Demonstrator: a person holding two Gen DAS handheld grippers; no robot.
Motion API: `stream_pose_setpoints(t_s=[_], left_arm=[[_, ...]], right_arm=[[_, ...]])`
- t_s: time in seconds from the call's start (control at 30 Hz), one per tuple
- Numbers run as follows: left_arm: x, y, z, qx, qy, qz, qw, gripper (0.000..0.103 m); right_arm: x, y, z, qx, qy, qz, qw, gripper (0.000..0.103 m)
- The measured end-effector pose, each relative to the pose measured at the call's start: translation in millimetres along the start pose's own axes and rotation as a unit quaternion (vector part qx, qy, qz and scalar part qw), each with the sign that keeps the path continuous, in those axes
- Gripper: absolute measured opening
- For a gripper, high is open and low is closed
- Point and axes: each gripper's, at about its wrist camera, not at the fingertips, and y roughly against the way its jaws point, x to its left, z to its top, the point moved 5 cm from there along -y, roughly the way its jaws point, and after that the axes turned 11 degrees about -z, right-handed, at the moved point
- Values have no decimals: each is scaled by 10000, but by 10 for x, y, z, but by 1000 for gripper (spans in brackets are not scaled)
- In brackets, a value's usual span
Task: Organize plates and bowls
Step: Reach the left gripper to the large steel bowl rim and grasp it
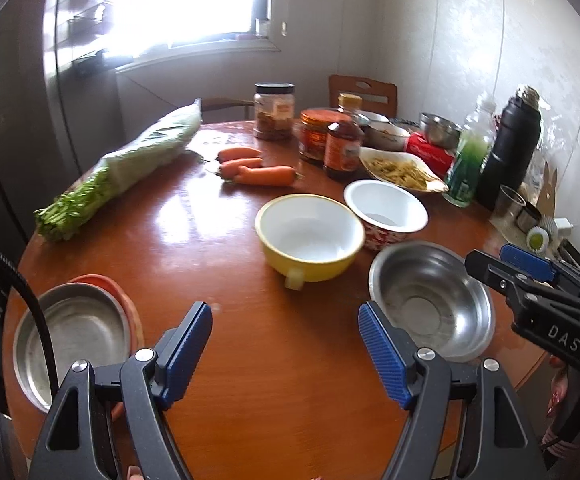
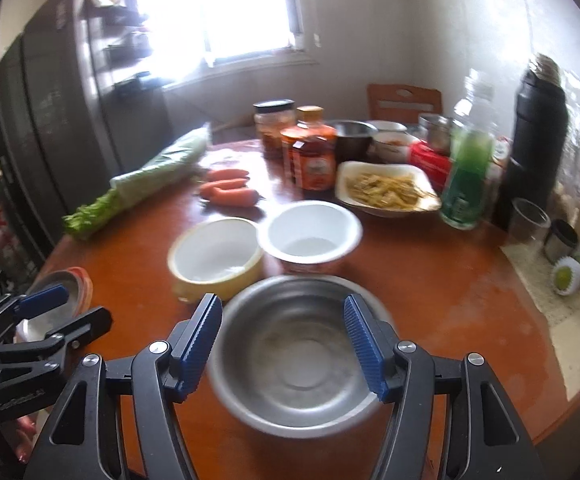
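A steel bowl sits near the table's front edge, and my right gripper hovers over it, open, with the pads clear of the metal. From the left wrist view the same steel bowl lies right of my left gripper, which stands open over bare wood with nothing between its fingers. The right gripper shows at the bowl's far right rim. Behind it are a yellow bowl and a red-patterned white bowl. At the left, a steel plate rests on an orange plate.
Bagged celery, carrots, jars, a dish of food, a green bottle and a black flask crowd the far half of the round table. A fridge stands left, a chair behind.
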Motion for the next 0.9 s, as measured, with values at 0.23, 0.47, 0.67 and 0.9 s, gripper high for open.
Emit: stream_pose_setpoints(t_s=[0.23, 0.47, 0.67, 0.9], left_arm=[[-192, -274, -56, 254, 35, -222, 9994, 75], [-334, -521, -80, 468, 70, -404, 9981, 75], [-402, -685, -91, 645, 55, -460, 9968, 75], [-446, -844, -125, 807, 10, -457, 9957, 75]], right_arm=[[-361, -239, -107, 332, -146, -250, 9990, 65], [-466, -454, -185, 574, -268, -212, 9978, 65], [-495, -597, -223, 673, -199, -283, 9971, 55], [-479, -711, -260, 717, -89, -332, 9968, 37]])
